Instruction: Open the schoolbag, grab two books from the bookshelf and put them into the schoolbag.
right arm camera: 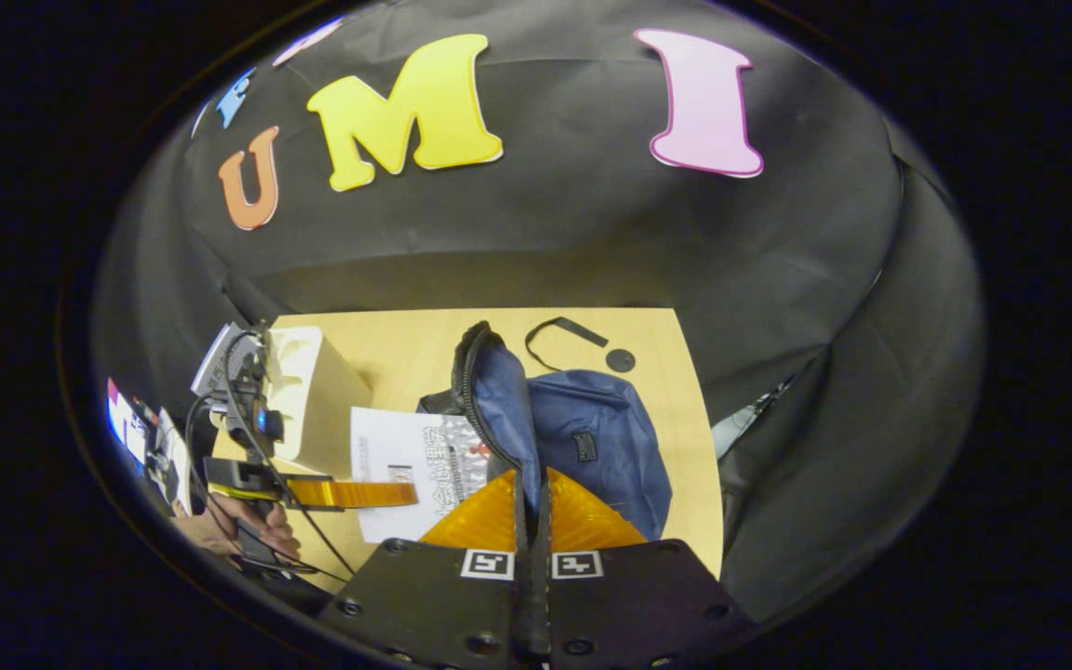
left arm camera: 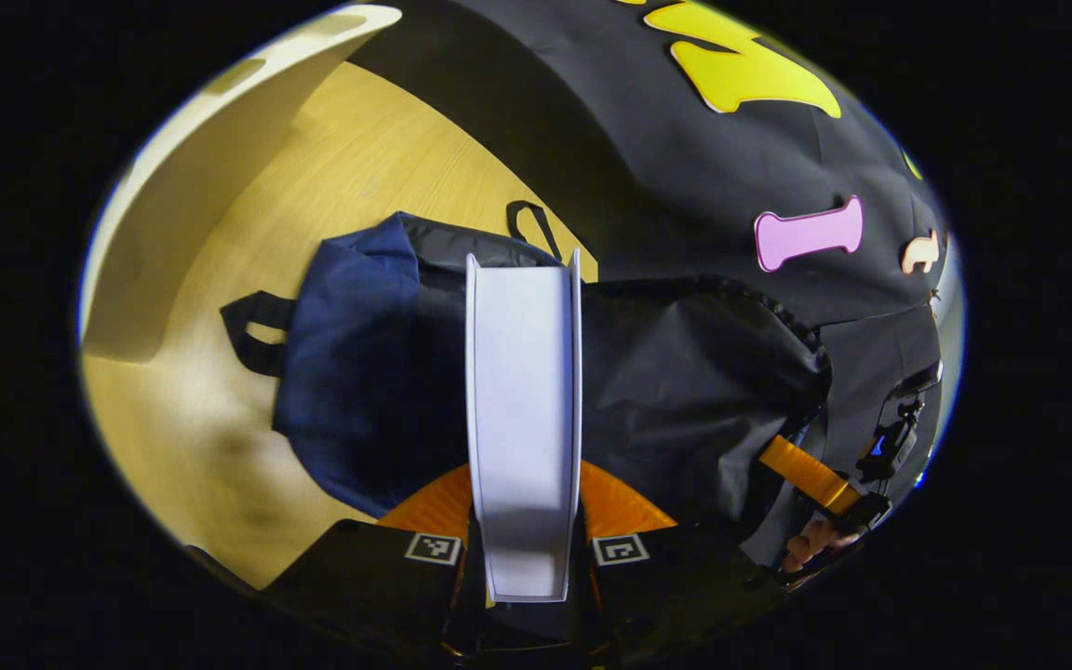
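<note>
Clamping a white book (left arm camera: pixel 524 409) between both fingers, the left gripper (left arm camera: pixel 525 521) holds it spine-edge up, page block facing the camera in the left gripper view. Book sits above the schoolbag (left arm camera: pixel 378 372), which lies on the wooden table (left arm camera: pixel 220 447). Bag is dark blue, black lining exposed on the right side where the flap is pulled up. Black strap loop (left arm camera: pixel 252 330) sticks out on the bag's left, a top handle loop (left arm camera: pixel 531 223) at the far end. White bookshelf (left arm camera: pixel 220 158) side panel runs along the upper left of the left gripper view.

Right gripper (right arm camera: pixel 531 521) is pinched tight on the zippered edge of the schoolbag (right arm camera: pixel 592 437) flap, both fingers pressed on the fabric, lifting the opening upright. Zipper rim curves up from the fingertips in the right gripper view. Rest of bag lies flat on the table (right arm camera: pixel 676 419) to the right of the flap.

Right gripper view also shows the left gripper (right arm camera: pixel 350 493) off to the left, with the hand (right arm camera: pixel 238 530) holding it, and the white book (right arm camera: pixel 406 465) it carries just beside the bag opening, cover printed with text, unreadable. Bookshelf (right arm camera: pixel 313 400) stands behind it, near the table's left edge. Left gripper view catches the right gripper (left arm camera: pixel 815 479) at lower right, fingertips of a hand (left arm camera: pixel 810 540) below it.
</note>
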The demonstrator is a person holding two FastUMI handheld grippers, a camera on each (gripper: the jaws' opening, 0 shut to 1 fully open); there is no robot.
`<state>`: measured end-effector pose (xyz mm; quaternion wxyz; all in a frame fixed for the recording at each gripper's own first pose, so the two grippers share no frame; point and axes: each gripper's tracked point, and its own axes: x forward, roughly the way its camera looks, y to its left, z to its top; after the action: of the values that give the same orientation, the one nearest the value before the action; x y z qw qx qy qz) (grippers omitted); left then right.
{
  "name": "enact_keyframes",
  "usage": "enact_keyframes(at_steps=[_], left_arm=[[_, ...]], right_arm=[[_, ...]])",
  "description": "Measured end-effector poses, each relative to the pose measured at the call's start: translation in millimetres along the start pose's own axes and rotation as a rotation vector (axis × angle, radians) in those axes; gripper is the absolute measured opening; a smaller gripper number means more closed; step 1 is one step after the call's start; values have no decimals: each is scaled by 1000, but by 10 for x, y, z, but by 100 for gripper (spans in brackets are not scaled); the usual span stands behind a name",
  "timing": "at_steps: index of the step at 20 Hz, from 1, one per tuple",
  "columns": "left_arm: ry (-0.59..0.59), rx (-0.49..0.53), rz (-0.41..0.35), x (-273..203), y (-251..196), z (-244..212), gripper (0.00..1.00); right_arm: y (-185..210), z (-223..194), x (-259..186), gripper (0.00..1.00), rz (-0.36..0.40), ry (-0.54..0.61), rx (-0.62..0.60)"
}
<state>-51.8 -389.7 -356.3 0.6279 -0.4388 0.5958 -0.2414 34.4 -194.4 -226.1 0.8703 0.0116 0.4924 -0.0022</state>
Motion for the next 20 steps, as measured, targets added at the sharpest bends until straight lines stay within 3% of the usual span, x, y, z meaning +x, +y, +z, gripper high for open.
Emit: enact_keyframes(at_steps=[6, 7, 8, 9, 10, 12, 15, 16, 20], left_arm=[[27, -16, -128, 591, 65, -59, 37], [30, -25, -144, 659, 57, -63, 29], [36, -34, -153, 731, 62, -65, 37], [39, -42, -155, 767, 60, -57, 29], [51, -44, -145, 788, 84, -65, 38], [75, -64, -66, 809, 248, -74, 47], [95, -44, 128, 803, 622, -102, 59], [107, -33, 169, 755, 706, -112, 78], [120, 50, 339, 559, 802, -31, 84]], right_arm=[[-5, 43, -11, 0, -7, 0, -29], [3, 50, -13, 0, -8, 0, -33], [10, 63, -7, 0, -9, -1, -34], [8, 63, 6, 0, -8, 1, -35], [16, 57, 12, 0, -5, 4, -35], [44, 35, 40, 0, 5, 13, -35], [64, 9, 78, 0, 12, 20, -34], [66, -3, 96, 0, 12, 23, -38], [112, -47, 121, 0, 21, 34, -47]])
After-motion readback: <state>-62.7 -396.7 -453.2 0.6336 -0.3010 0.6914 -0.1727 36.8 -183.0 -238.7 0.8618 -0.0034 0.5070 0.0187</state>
